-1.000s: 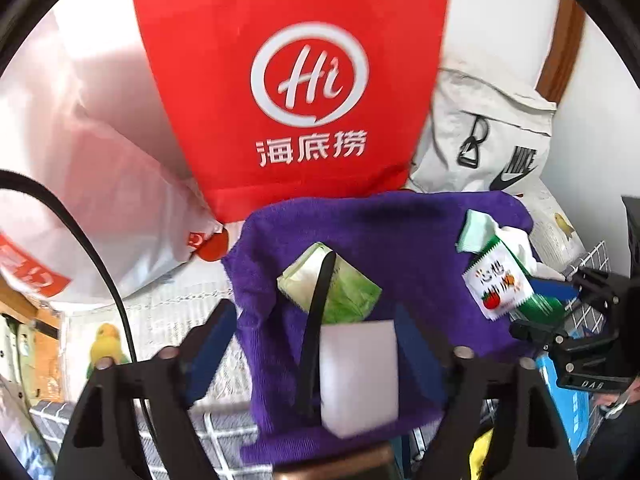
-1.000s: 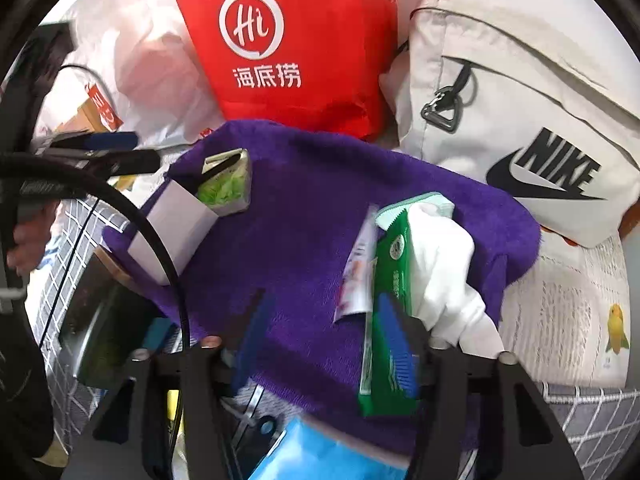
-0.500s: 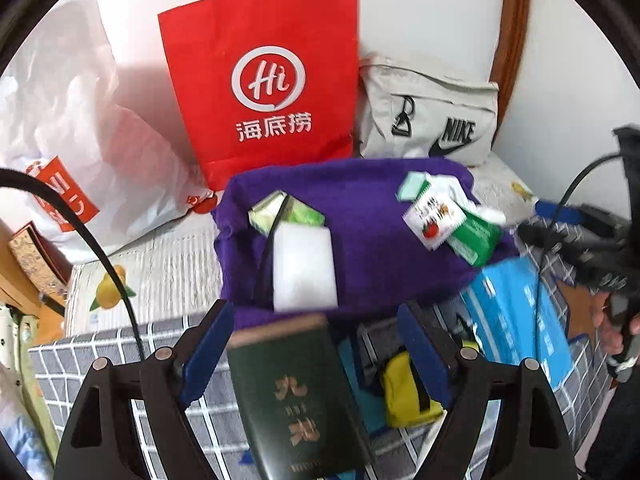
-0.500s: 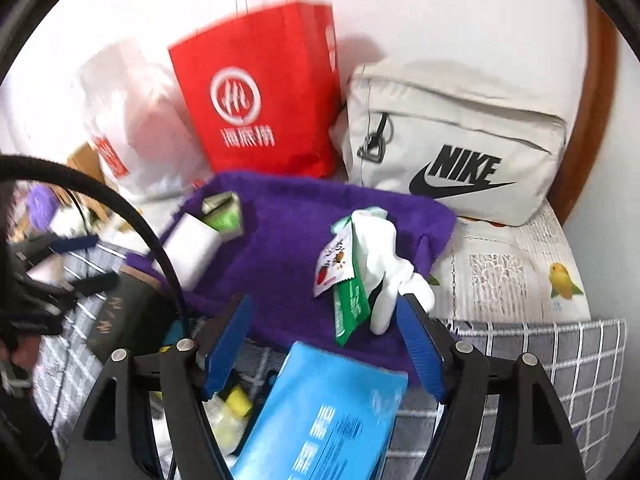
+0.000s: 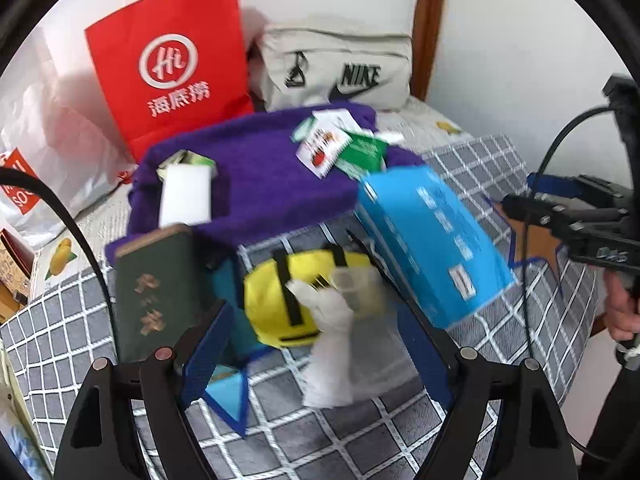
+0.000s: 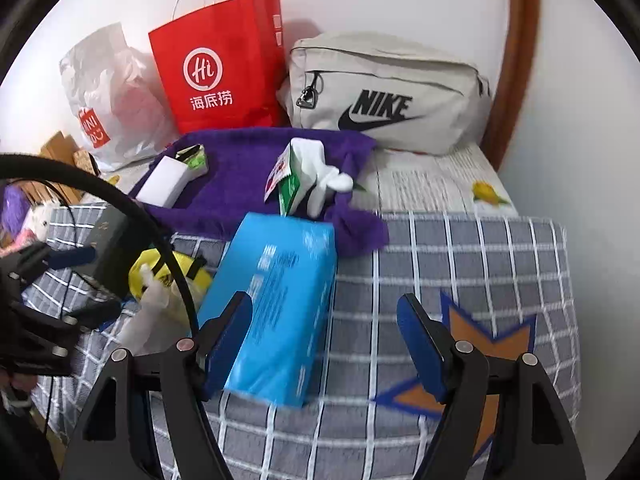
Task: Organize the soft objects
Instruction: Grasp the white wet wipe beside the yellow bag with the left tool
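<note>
Two grippers, both spread wide and holding nothing. Left gripper hangs low over the grid-pattern bedcover, its blue pads either side of the yellow pouch and a pale crumpled wrapper lying in front of it; neither pad touches them as far as I can tell. Right gripper sits further right, left pad just beside the blue tissue pack, right pad over bare cover.

Soft stuff is split. Purple towel is spread flat near the wall, looks like the collection spot: white block and green packet on its left part, a small pile of sachets and a white glove on its right part. Blue tissue pack leans on the towel's front edge, half off it. Dark green box lies beside the yellow pouch, touching the towel's near corner.

Red paper bag, beige Nike bag and white plastic bag stand against the wall behind, out of the way.

My guess: left goes for the yellow pouch next. Wrapper is in the path, could get pinched along with it.
</note>
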### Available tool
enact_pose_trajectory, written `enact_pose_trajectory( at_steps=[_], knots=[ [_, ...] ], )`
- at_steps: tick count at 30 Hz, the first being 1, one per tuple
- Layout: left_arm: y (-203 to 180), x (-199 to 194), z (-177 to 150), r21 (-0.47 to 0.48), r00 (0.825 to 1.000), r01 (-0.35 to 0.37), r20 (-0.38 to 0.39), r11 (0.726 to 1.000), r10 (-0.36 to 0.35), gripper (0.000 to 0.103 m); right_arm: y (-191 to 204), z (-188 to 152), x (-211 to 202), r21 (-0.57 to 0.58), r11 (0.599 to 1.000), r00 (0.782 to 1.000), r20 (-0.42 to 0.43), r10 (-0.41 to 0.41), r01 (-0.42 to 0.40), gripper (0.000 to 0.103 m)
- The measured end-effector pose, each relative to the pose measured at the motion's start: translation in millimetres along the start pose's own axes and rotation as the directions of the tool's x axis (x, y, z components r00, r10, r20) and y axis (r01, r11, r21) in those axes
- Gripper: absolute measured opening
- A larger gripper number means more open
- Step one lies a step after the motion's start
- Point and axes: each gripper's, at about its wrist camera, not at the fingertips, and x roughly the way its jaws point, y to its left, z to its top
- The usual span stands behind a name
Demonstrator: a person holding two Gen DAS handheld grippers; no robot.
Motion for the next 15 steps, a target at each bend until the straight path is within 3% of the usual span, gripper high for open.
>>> enact_pose_trajectory(
  at_steps=[4,15],
  knots=[
    [-17,11,-9,0.032,0.999,-0.030,-0.020,0.999,0.030,0.080,-9,-17,-15,0.026,1.000,1.000,0.014,0.003,-0.004,0.074],
    [-24,54,-12,0.058,0.990,-0.069,-0.121,0.996,0.075,0.048,-17,-34,-29,0.050,0.997,0.998,0.044,0.051,-0.053,0.074]
  ],
)
